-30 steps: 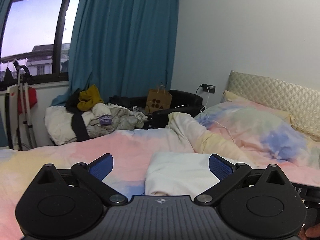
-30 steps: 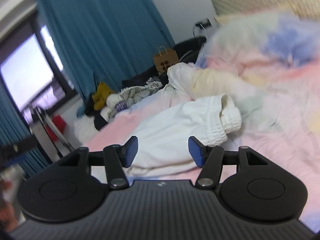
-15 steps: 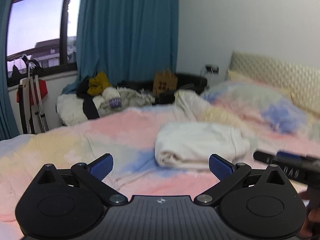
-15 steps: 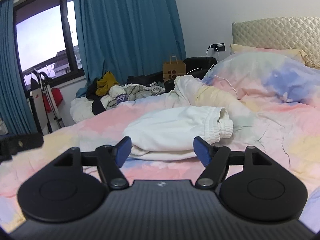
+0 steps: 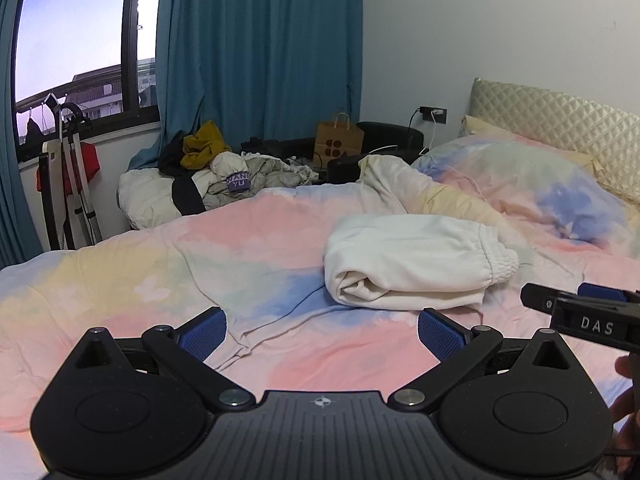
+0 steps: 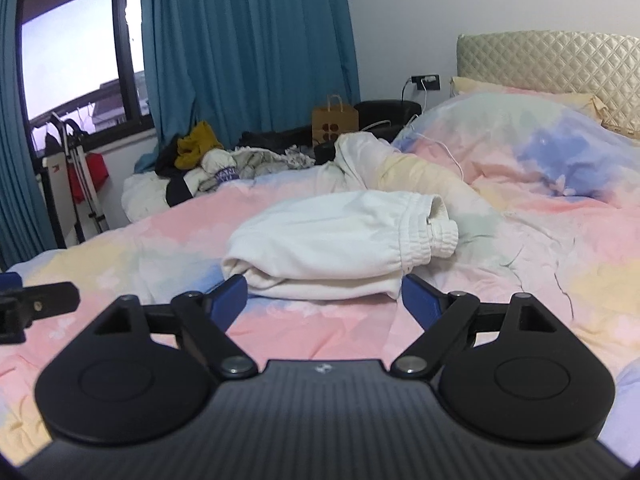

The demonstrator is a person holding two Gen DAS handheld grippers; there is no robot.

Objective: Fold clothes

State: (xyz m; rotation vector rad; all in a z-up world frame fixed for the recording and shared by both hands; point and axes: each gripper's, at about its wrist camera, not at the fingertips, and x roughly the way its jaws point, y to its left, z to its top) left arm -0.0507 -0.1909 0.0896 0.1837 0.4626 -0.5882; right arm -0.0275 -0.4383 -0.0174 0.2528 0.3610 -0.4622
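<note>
A white garment (image 5: 412, 264) lies folded in a thick bundle on the pastel bedspread (image 5: 200, 248), its elastic waistband at the right end. My left gripper (image 5: 322, 332) stands open above the bedspread, short of the bundle and to its left, with nothing between its fingers. From the right wrist the same folded garment (image 6: 340, 244) lies straight ahead. My right gripper (image 6: 324, 298) hovers just before it, its jaws opening, and no cloth is between the blue pads (image 6: 418, 300). At the right edge of the left wrist view the right gripper's fingers (image 5: 560, 304) show.
A heap of unfolded clothes (image 5: 224, 176) lies on the far side of the bed below the blue curtain (image 5: 260, 60). A brown paper bag (image 5: 338, 144), a black seat and a charger cable stand near the wall. Pillows (image 5: 540, 184) and a quilted headboard (image 5: 560, 128) fill the right.
Both grippers have drawn back from the white bundle, which now lies free on the bed. The right gripper's jaws have spread wider and its view has rolled level.
</note>
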